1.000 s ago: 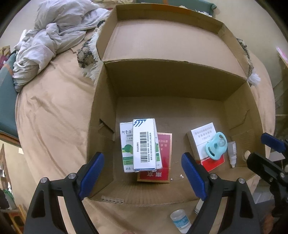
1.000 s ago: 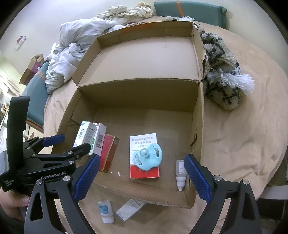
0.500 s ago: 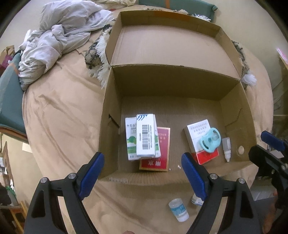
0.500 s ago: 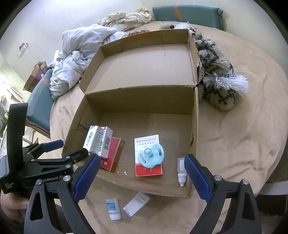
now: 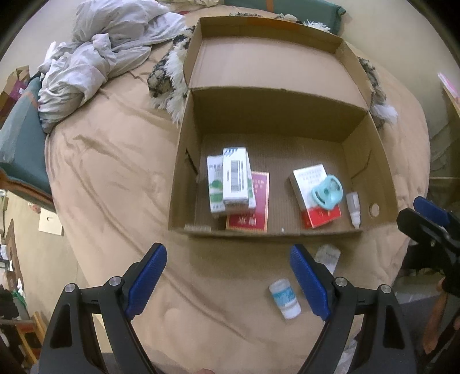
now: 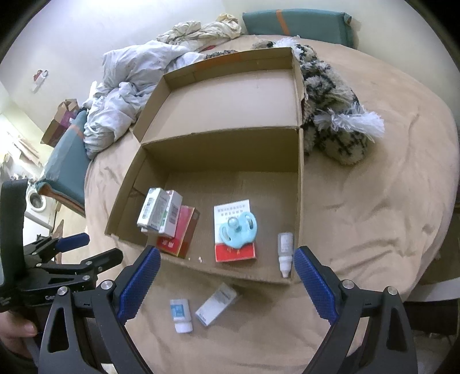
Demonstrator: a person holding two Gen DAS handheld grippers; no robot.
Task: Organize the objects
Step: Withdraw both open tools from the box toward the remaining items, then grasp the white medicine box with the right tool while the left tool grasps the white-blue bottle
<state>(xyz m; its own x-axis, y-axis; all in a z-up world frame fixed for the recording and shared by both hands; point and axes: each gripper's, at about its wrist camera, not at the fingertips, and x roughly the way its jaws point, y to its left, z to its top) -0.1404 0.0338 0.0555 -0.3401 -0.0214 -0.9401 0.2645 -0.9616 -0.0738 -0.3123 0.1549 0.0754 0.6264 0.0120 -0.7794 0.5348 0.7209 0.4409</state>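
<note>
An open cardboard box (image 5: 184, 178) (image 6: 299, 201) lies on the beige bed. Inside lie two white medicine boxes (image 5: 231, 178) (image 6: 159, 214) on a red box (image 5: 256, 210), a red-and-white box (image 5: 314, 198) (image 6: 234, 227) with a light blue pacifier (image 5: 327, 194) (image 6: 238, 228) on it, and a dropper bottle (image 5: 353, 205) (image 6: 284, 253). In front of the box lie a small white bottle (image 5: 284, 297) (image 6: 180, 315) and a small white carton (image 5: 326, 256) (image 6: 217, 299). My left gripper (image 5: 228, 282) and right gripper (image 6: 224, 283) are open and empty, above the bed in front of the box.
A crumpled grey-white sheet (image 5: 97, 60) (image 6: 129, 95) lies at the back left. A fluffy black-and-white throw (image 6: 333, 115) (image 5: 169, 89) lies behind and beside the box. Teal cushions (image 6: 296, 24) sit at the bed's edges. The bed drops off to the floor on the left.
Both grippers have pulled back and up from the box. The small bottle and carton in front of the box have come fully into view. Both stay open.
</note>
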